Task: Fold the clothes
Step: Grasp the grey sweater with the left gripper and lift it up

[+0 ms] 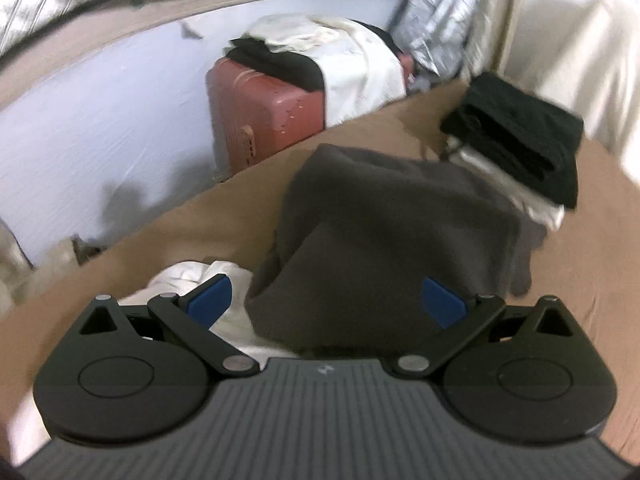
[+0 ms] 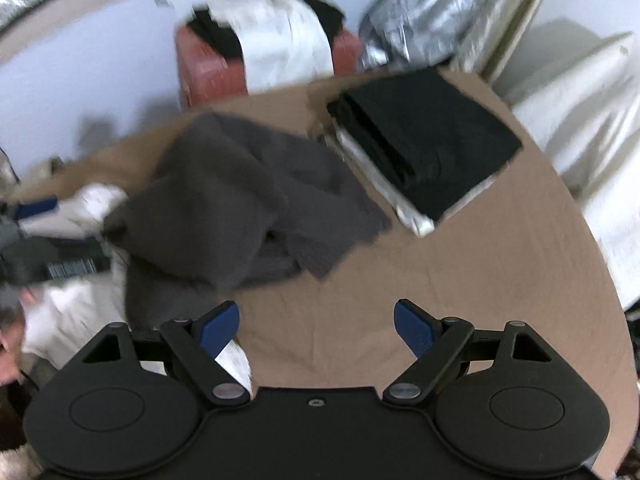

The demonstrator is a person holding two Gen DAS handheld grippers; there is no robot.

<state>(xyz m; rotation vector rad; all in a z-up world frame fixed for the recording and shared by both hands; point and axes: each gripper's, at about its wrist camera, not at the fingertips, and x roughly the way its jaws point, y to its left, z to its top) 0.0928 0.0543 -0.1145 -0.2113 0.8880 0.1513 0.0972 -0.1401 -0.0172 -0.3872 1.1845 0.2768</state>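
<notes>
A dark grey knitted garment (image 1: 380, 232) lies crumpled on the tan bed sheet (image 1: 192, 232). My left gripper (image 1: 326, 304) hovers open just above its near edge, nothing between the blue fingertips. A white garment (image 1: 188, 276) lies bunched to the left of the grey one. From the right wrist, the grey garment (image 2: 224, 200) sits ahead and left. My right gripper (image 2: 316, 328) is open over bare sheet (image 2: 460, 272). The white garment (image 2: 76, 312) lies at the left, and the left gripper (image 2: 36, 210) shows there, blurred. A folded stack topped in black (image 2: 424, 140) rests beyond.
A red suitcase (image 1: 264, 116) draped with white and black clothes stands beside the bed against a pale wall. A silver padded cover (image 2: 428, 12) leans at the back. A white covered surface (image 2: 580, 120) borders the bed on the right. The stack (image 1: 520, 140) sits near the bed's far corner.
</notes>
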